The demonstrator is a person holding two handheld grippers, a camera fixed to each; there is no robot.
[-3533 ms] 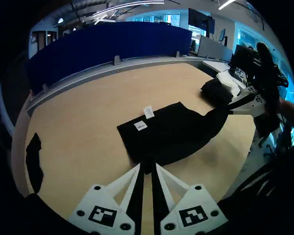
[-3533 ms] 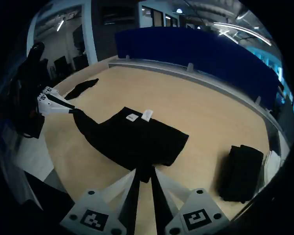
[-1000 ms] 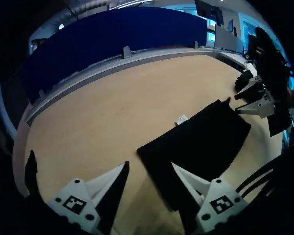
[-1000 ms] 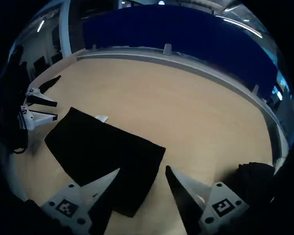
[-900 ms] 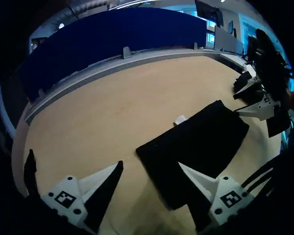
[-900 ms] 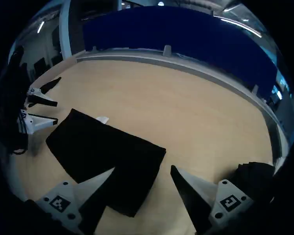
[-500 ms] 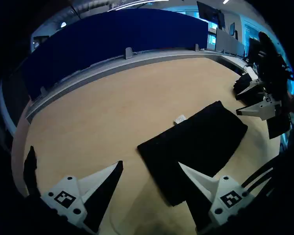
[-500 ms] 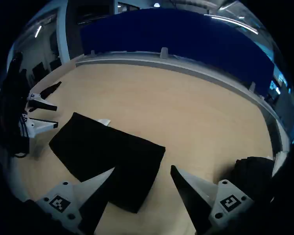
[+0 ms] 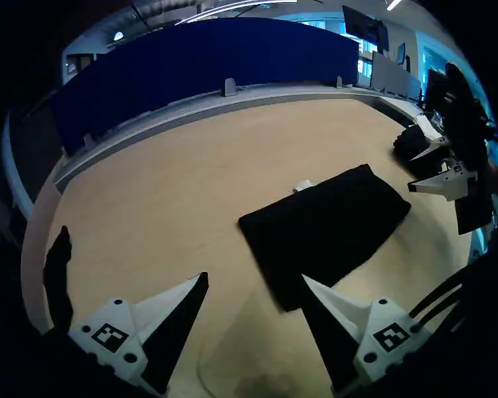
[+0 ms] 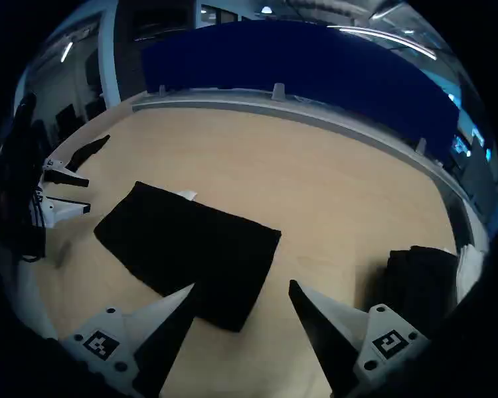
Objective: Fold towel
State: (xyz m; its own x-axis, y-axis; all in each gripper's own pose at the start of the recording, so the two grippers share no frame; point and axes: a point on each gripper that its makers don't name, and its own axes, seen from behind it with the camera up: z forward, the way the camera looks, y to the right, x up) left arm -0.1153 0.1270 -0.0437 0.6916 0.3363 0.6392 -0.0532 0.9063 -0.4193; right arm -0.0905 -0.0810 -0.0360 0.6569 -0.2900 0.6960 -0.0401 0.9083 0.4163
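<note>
Now the black towel (image 9: 325,229) lies rectangular on a smooth wooden table (image 9: 182,179); left gripper (image 9: 253,276) and right gripper (image 10: 241,284) jaws spread, empty.

The towel (image 9: 325,229) is plain black, folded up into a neat rectangle and lying flat on the light wood surface (image 9: 182,179). There's a little white tag (image 9: 303,186) poking out along its far edge. It's just ahead of the left tool (image 9: 252,276), over toward the right finger. From the right tool (image 10: 242,284) it's ahead-left, with its near edge by the left fingertip.
</note>
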